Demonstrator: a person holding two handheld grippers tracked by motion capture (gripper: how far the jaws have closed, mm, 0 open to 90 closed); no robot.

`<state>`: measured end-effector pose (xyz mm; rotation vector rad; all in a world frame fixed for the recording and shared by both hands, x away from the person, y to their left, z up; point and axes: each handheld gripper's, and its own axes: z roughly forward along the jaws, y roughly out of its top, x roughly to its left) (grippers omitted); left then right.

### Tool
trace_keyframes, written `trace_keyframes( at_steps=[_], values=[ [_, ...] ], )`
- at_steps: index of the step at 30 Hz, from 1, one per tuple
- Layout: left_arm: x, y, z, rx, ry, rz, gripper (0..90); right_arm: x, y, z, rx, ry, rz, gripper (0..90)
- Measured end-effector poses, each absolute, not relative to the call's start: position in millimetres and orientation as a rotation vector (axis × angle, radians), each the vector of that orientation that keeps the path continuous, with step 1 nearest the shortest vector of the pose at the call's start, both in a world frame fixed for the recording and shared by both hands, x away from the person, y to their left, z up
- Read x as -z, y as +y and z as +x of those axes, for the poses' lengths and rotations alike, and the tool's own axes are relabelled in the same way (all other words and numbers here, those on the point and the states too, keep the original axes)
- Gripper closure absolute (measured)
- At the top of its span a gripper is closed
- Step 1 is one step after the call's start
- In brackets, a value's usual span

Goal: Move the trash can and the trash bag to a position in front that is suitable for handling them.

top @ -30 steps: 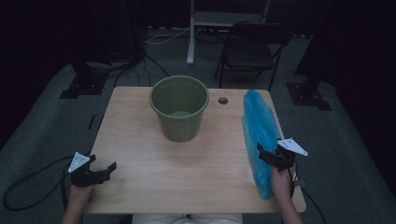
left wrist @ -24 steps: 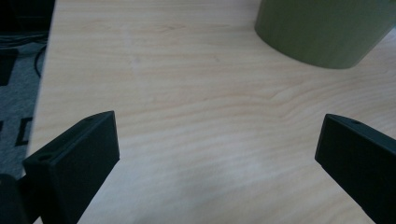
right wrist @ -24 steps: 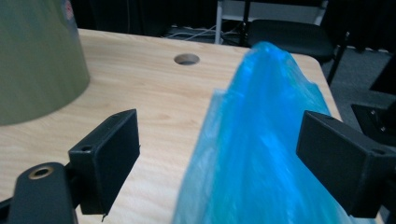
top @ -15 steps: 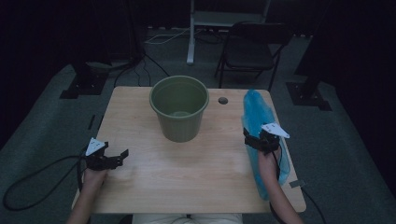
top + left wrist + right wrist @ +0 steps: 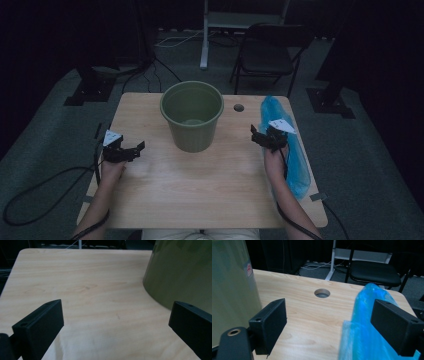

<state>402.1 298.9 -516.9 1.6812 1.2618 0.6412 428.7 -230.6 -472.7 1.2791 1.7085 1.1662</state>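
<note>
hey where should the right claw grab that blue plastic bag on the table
Probably the blue plastic bag by its near inner edge, coming in from the bucket side. The film lies flat and long along the table's right edge, and the open right claw is already there.

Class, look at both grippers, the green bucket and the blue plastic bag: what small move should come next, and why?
Probably the right gripper shifts right and closes on the blue plastic bag: its jaws stand open, one already over the bag, which lies flat beside the empty green bucket.
</note>
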Motion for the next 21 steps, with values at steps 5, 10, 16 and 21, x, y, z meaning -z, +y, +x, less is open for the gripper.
trace_keyframes(
  at_steps=[5, 10, 16, 21],
  values=[
    [514.3, 287.3, 421.7, -0.657, 1.25, 1.675, 0.2, 477.2, -216.4, 444.8, -1.19, 1.708, 1.295, 13.0],
    [520.1, 277.2, 446.3, -0.691, 1.271, 1.65, 0.2, 486.7, -202.7, 461.4, -1.202, 1.705, 1.346, 13.0],
    [524.2, 263.3, 468.9, -0.696, 1.284, 1.681, 0.2, 493.7, -179.7, 480.6, -1.175, 1.736, 1.343, 13.0],
    [524.6, 250.6, 480.0, -0.697, 1.292, 1.695, 0.3, 496.1, -167.0, 495.3, -1.161, 1.763, 1.342, 13.0]
  ],
)
